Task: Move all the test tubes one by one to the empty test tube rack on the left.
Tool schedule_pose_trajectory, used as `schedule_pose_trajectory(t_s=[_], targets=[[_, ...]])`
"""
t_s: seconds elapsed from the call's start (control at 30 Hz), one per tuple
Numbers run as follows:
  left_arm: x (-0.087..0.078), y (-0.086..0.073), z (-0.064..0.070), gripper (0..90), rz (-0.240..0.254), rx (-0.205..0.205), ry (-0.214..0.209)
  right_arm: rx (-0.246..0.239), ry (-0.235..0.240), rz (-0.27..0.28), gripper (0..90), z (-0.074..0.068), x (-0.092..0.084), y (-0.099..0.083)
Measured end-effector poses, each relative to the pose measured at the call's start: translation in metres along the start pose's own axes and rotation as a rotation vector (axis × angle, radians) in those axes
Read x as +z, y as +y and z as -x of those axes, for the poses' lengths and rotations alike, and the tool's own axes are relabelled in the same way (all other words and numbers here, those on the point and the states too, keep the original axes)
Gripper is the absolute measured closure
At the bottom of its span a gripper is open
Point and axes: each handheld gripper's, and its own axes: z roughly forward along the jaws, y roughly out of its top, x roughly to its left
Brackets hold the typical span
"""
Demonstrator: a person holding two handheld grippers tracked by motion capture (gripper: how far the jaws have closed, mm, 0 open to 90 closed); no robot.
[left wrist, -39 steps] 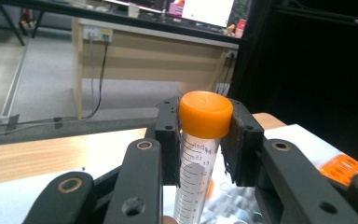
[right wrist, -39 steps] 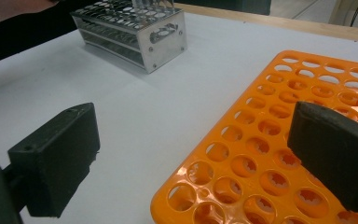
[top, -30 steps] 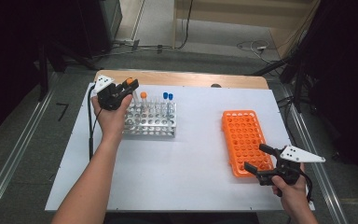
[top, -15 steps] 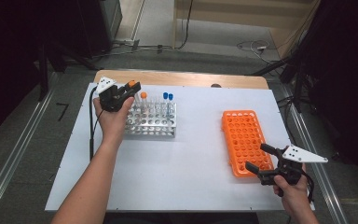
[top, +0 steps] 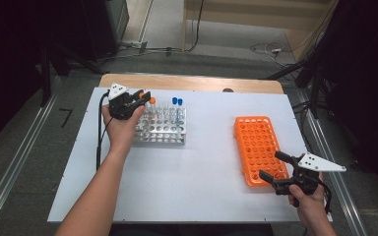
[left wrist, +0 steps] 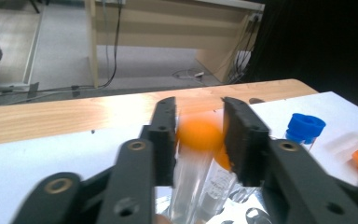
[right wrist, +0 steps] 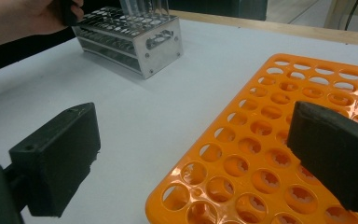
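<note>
The left gripper [left wrist: 199,135] has just been opening around the orange-capped tube [left wrist: 196,144]; the right gripper [right wrist: 191,163] stands released.

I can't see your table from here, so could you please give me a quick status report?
Left claw just opening around orange-capped tube in metal rack. Right claw open, over orange rack. Nothing in the way.

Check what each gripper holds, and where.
Left gripper: jaws just opening, orange tube cap between them, grip unclear. Right gripper: open, empty.
</note>
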Motion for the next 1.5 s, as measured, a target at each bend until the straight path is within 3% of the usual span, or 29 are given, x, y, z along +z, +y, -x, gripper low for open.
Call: schedule_pose_trajectory(t_s=[0.17,0.3,0.43,0.53,0.63,0.9,1.4,1.5], targets=[[-0.004,0.001,-0.001,59.6,-0.015,0.001,0.016,0.004,-0.001,0.005,1.2,0.000,-0.001,0.000],[-0.008,0.003,0.001,42.2,-0.033,-0.006,0.016,0.001,-0.002,0.008,1.3,0.001,-0.001,0.000],[-0.018,0.002,0.005,25.1,-0.029,-0.025,-0.016,0.004,-0.002,0.005,1.3,0.001,-0.001,0.000],[-0.025,0.000,0.008,10.1,-0.047,-0.015,-0.036,0.004,-0.005,0.007,1.3,0.002,-0.001,0.000],[-0.035,-0.004,0.013,1.8,-0.048,0.000,-0.055,0.004,-0.008,0.003,1.3,0.003,0.000,0.000],[-0.065,-0.018,0.026,0.0,-0.025,0.042,-0.137,0.007,-0.016,0.002,1.3,0.004,0.000,-0.001],[-0.138,-0.055,0.052,0.0,0.017,0.133,-0.145,0.014,-0.041,-0.008,1.3,0.013,0.000,-0.007],[-0.152,-0.064,0.057,0.0,0.014,0.148,-0.164,0.015,-0.050,-0.013,1.2,0.015,0.000,-0.008]])
